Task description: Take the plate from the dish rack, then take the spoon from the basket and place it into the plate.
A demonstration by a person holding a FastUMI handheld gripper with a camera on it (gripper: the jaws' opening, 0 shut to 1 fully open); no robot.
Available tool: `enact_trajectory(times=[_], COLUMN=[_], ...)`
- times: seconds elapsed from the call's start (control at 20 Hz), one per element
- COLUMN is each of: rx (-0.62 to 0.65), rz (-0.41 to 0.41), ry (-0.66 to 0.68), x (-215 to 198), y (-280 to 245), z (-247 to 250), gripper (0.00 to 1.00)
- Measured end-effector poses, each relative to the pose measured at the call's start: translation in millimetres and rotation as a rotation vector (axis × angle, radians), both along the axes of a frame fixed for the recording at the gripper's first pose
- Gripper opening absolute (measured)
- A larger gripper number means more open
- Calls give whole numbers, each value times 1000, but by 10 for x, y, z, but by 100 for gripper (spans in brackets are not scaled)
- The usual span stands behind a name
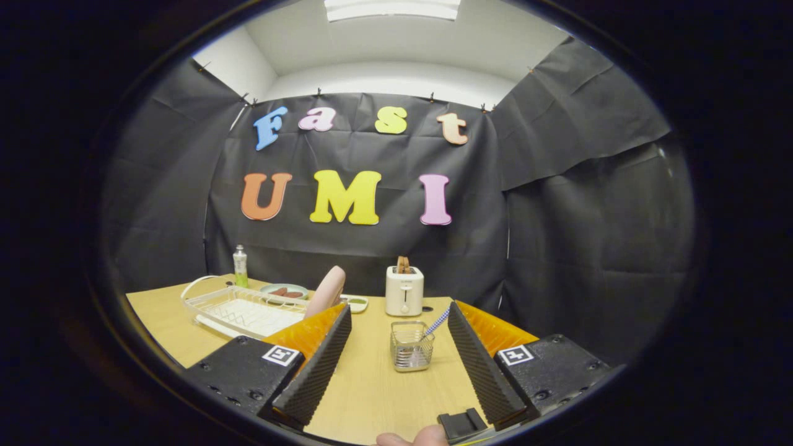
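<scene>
A pink plate stands on edge in the white wire dish rack, just beyond my left fingertip. A small wire basket sits on the wooden table between my two fingers, a little ahead of them. A spoon with a blue-and-white handle leans out of the basket toward the right. My gripper is open, with a wide gap and nothing between the fingers.
A white toaster with bread in it stands beyond the basket near the table's far edge. A green bottle, a bowl and a small dish sit behind the rack. A fingertip shows at the near edge.
</scene>
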State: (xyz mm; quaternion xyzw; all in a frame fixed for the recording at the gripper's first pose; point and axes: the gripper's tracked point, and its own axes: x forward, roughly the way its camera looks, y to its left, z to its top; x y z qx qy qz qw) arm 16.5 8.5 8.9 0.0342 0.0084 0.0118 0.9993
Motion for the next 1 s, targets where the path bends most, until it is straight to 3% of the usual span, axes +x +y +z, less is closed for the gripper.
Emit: enact_trajectory(times=[0.2, 0.6, 1.0], rx=[8, -19, -68], rz=[34, 208, 264], ry=[6, 129, 337], x=[114, 596, 1298], y=[108, 560, 732], z=[141, 650, 1085], gripper=[100, 100, 100])
